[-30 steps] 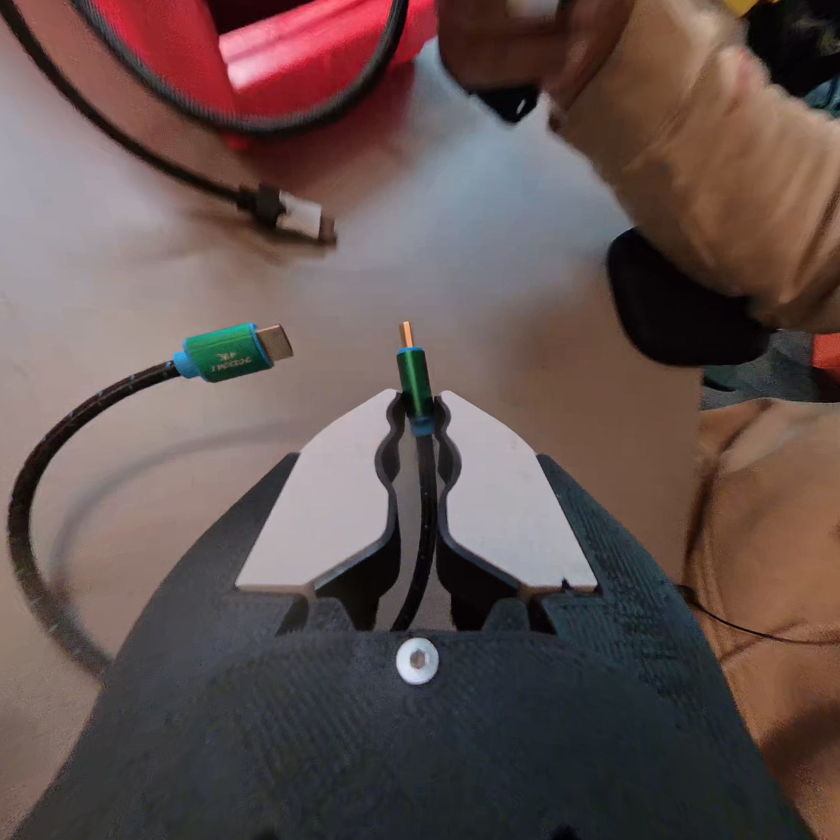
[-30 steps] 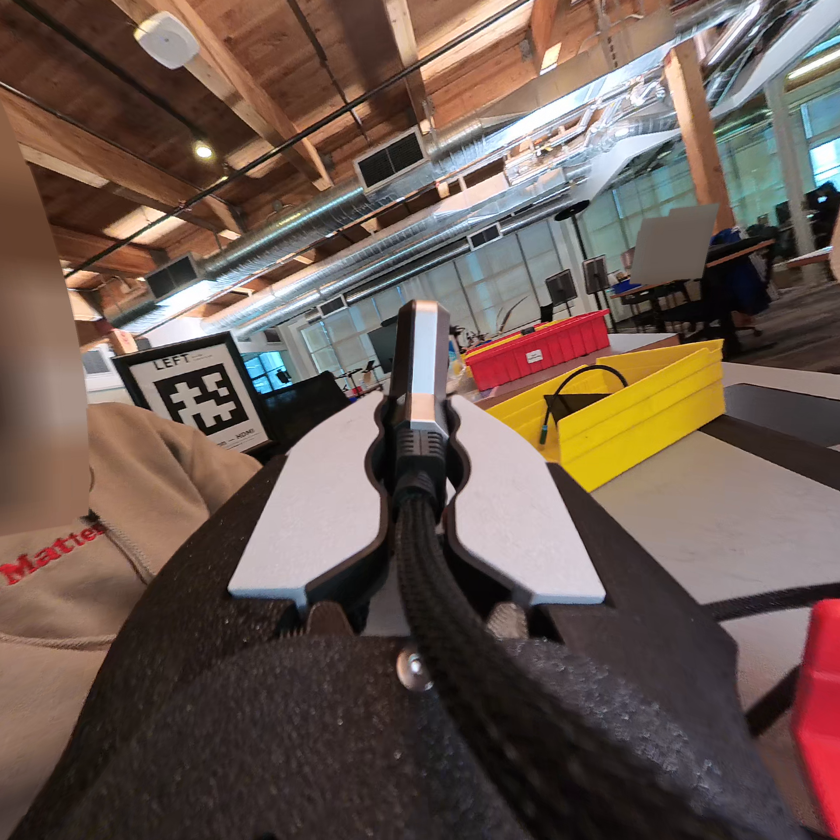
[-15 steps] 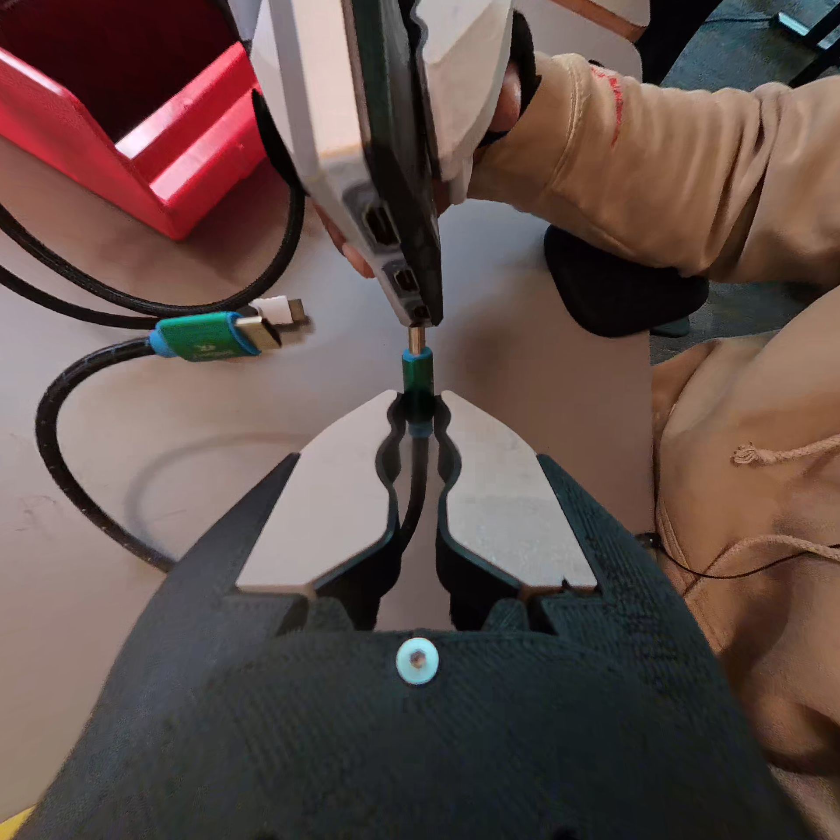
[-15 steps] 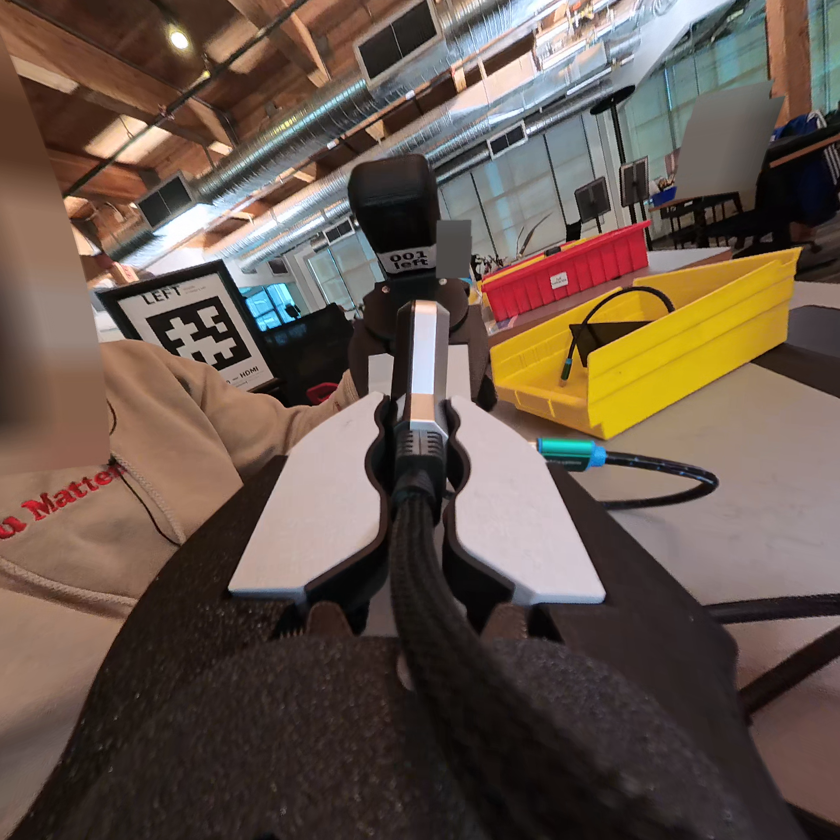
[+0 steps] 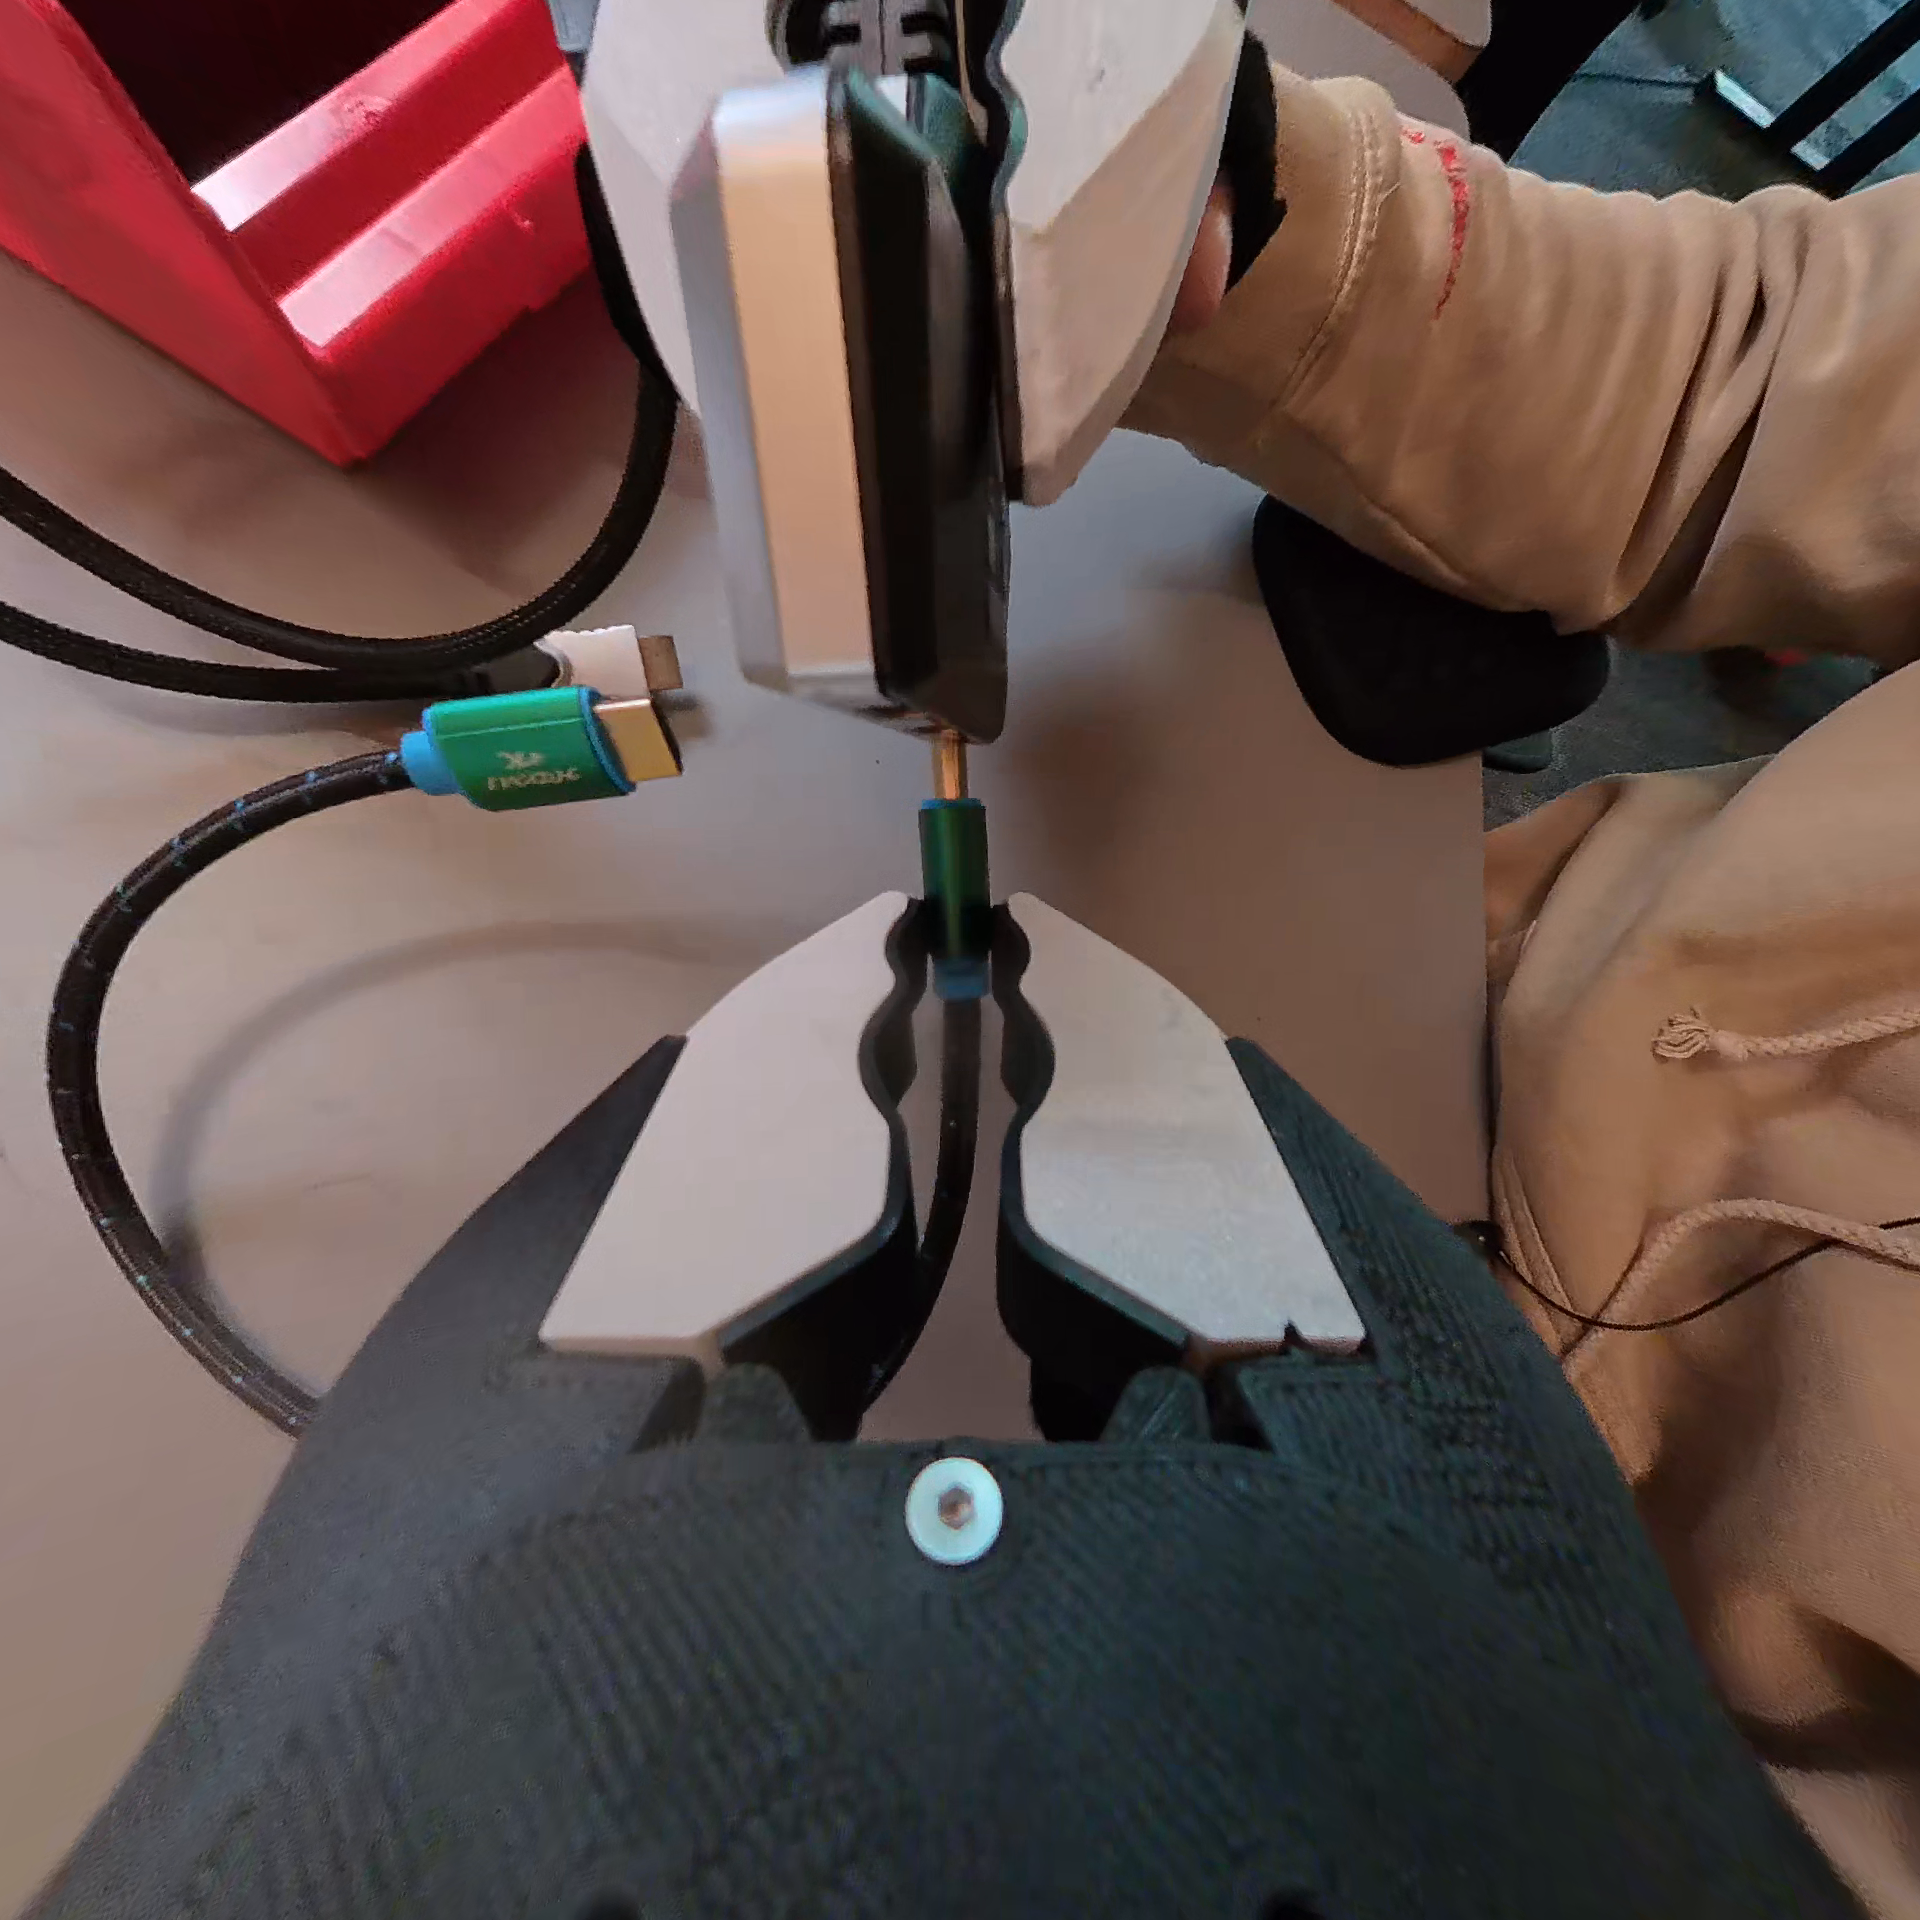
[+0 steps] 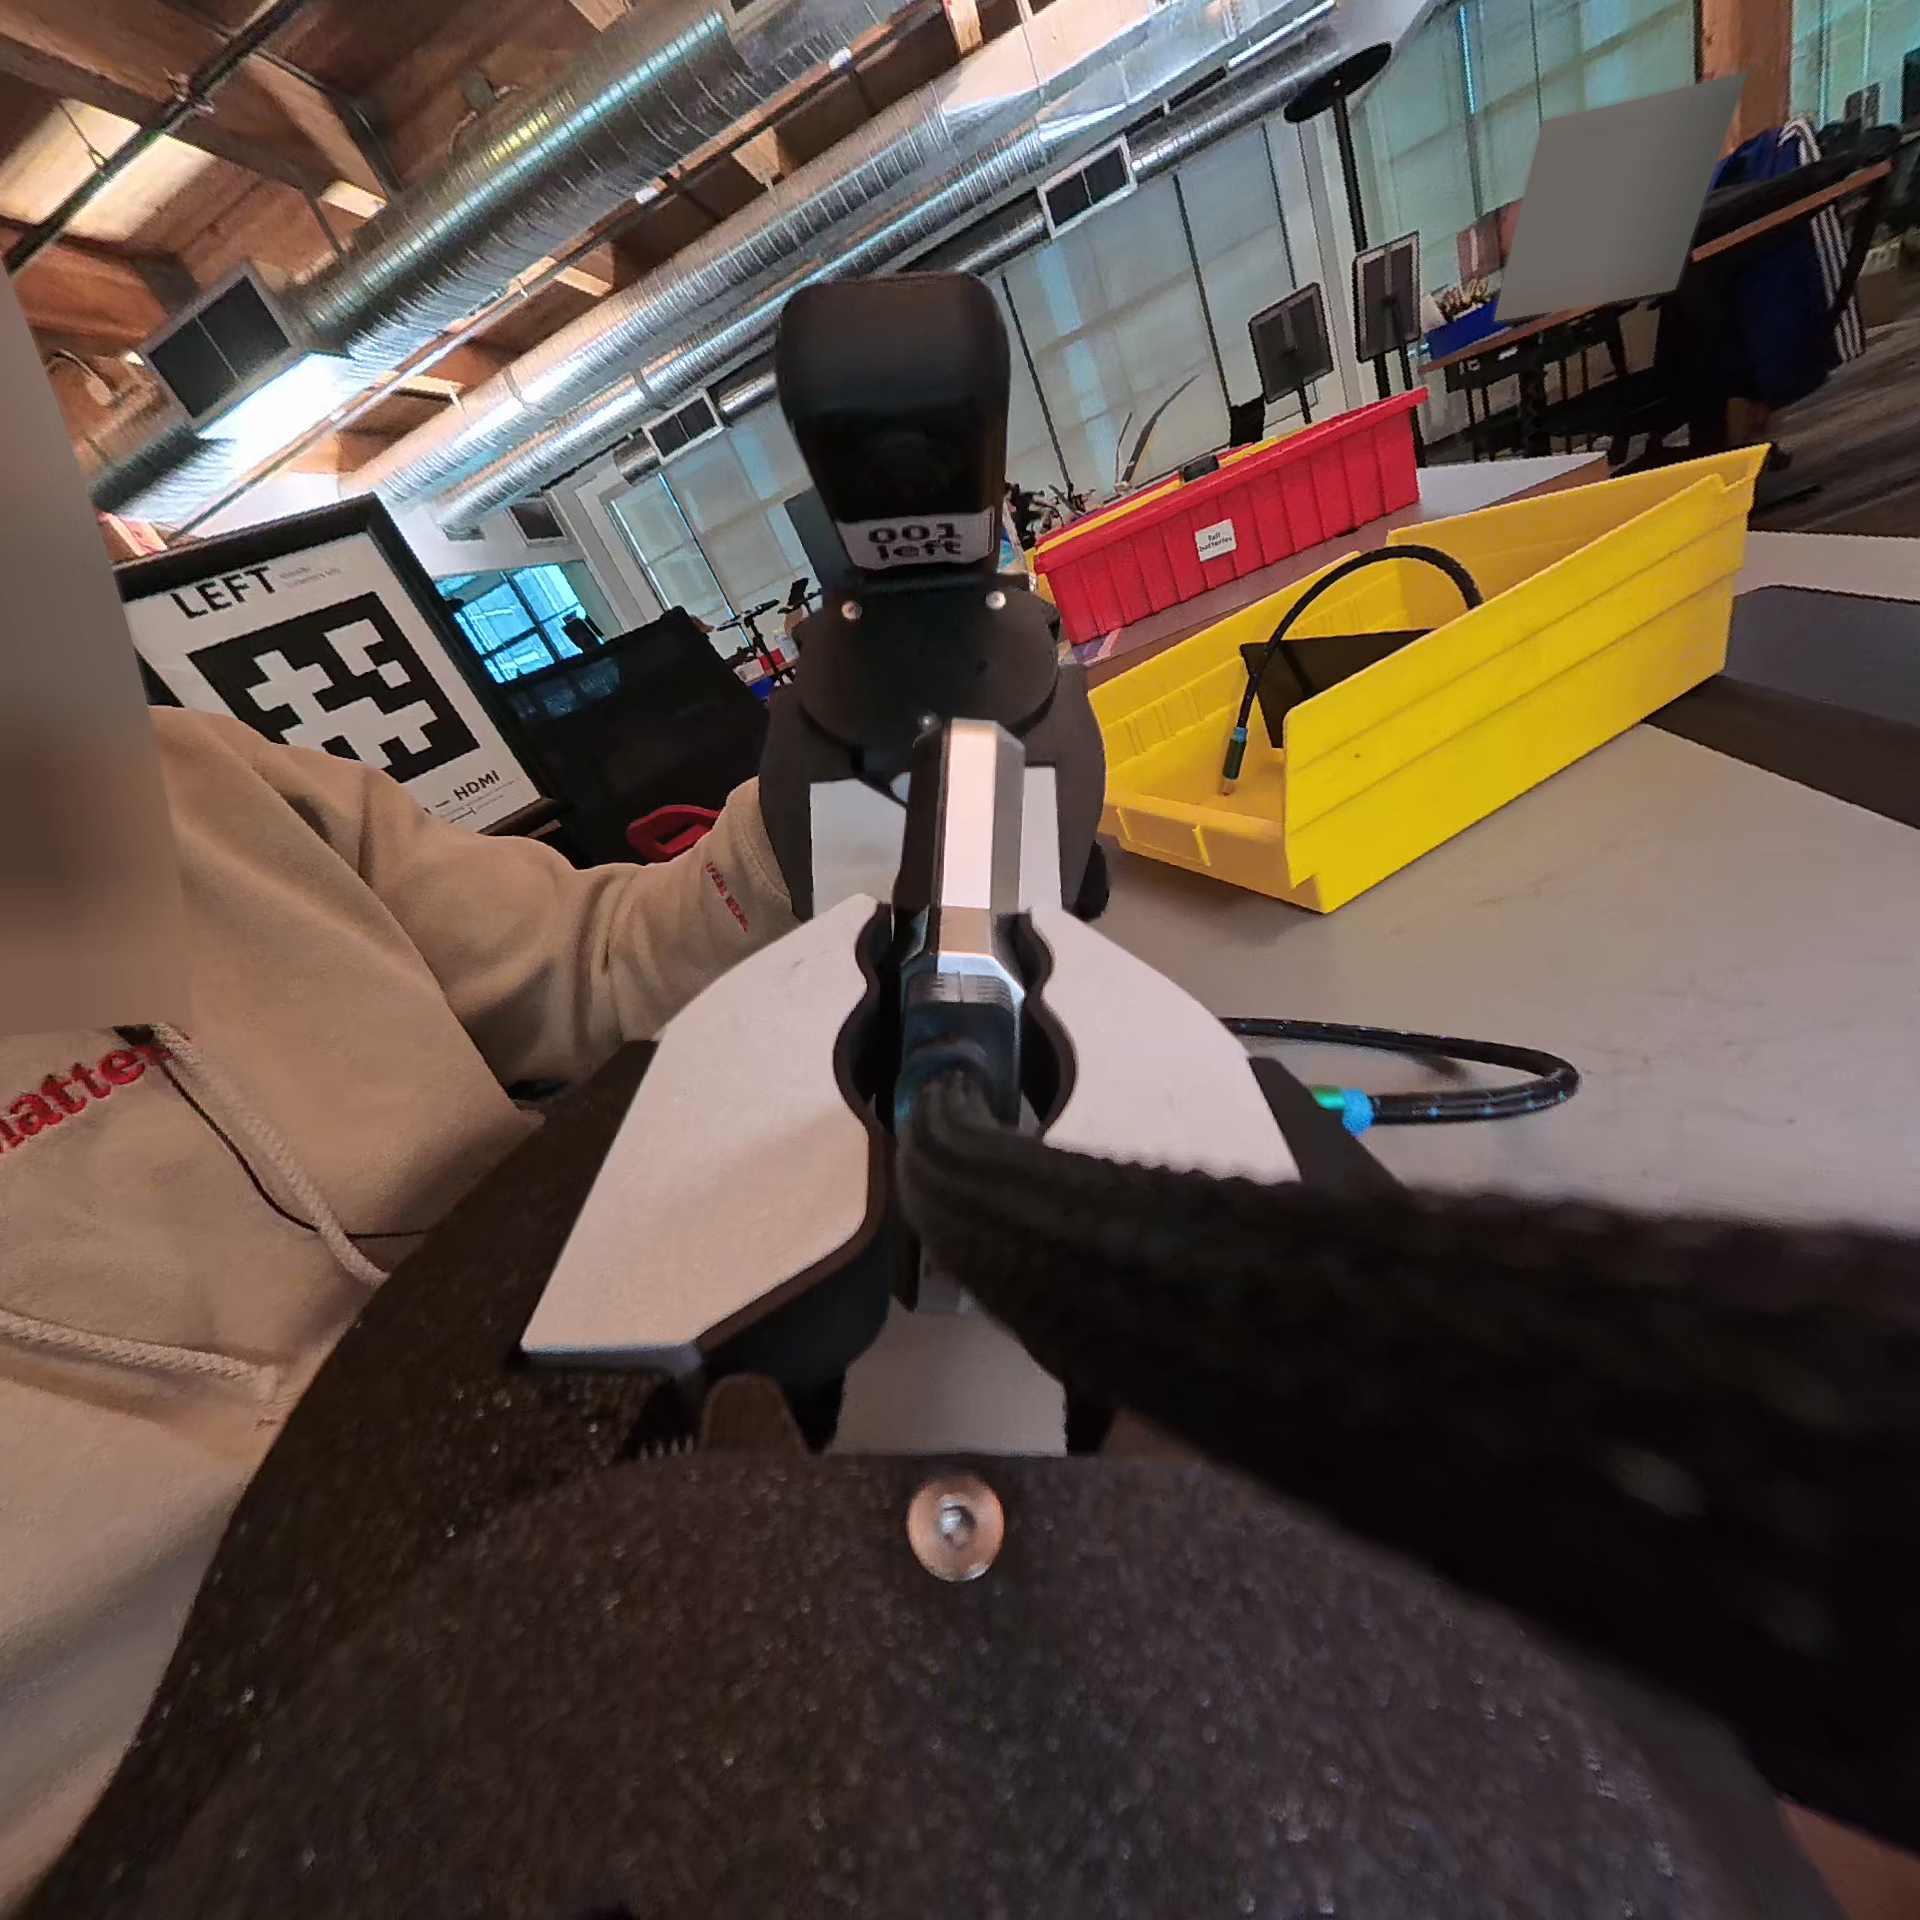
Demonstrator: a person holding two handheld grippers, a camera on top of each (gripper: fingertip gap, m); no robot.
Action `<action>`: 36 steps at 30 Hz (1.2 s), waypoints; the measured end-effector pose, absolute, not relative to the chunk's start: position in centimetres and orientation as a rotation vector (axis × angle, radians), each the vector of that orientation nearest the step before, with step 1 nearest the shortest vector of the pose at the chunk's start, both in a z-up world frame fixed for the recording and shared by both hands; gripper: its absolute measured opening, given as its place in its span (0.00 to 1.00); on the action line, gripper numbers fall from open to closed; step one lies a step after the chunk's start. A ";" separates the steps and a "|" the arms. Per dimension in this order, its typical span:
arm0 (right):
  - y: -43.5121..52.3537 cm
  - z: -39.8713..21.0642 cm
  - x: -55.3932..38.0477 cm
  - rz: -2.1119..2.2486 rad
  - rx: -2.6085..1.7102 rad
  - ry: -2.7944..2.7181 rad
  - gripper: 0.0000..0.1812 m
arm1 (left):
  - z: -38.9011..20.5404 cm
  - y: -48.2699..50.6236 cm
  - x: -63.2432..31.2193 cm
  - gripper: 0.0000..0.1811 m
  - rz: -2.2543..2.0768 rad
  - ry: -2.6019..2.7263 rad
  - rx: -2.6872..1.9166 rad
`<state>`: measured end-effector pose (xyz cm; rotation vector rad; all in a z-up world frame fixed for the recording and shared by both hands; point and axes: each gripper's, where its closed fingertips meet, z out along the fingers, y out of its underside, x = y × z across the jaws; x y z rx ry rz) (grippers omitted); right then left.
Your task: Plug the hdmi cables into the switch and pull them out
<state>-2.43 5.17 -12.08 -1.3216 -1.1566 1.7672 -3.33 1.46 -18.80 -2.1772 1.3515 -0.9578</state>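
Observation:
My left gripper (image 5: 956, 906) is shut on a slim green HDMI plug (image 5: 954, 862), seen edge-on, with its cable running back between the fingers. The plug's gold tip (image 5: 949, 771) touches the lower port edge of the silver-and-black switch (image 5: 831, 416). My right gripper (image 6: 956, 920) is shut on the switch (image 6: 968, 831) at the end where its thick black braided cable (image 6: 1351, 1309) comes out. In the left wrist view the right gripper's white fingers (image 5: 1101, 229) clamp the switch from above. How far the tip is in the port is hidden.
A second green HDMI plug (image 5: 540, 750) and a white plug (image 5: 615, 661) lie on the table to the left, with black cables looping round. A red bin (image 5: 260, 218) stands at the far left and a yellow bin (image 6: 1455, 686) beyond. A black pad (image 5: 1423, 665) and a beige sleeve (image 5: 1558, 343) are on the right. One gripper's finger ends stand about 8 cm off the other's.
The right gripper swung down from pointing at the ceiling and brought the switch onto the left gripper's plug. The gold tip now meets the switch's port edge.

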 end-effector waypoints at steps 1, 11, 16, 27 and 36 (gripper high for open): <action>5.2 -12.2 -2.4 1.765 -1.326 -1.157 0.12 | -18.8 1.4 -3.4 0.07 -0.957 1.353 -2.175; 5.4 -11.9 -2.7 1.873 -1.316 -1.061 0.13 | -18.8 1.5 -3.4 0.07 -0.941 1.357 -2.170; 6.0 -11.7 -2.6 1.881 -1.332 -1.015 0.12 | -17.9 1.7 -3.4 0.07 -1.016 1.314 -2.130; 8.9 -8.5 -1.6 1.972 -1.175 -0.567 0.12 | -14.1 3.6 -2.8 0.06 -1.444 0.942 -1.955; 8.7 -9.7 -2.4 1.783 -1.374 -0.793 0.14 | -13.7 3.8 -3.5 0.07 -1.492 0.914 -1.941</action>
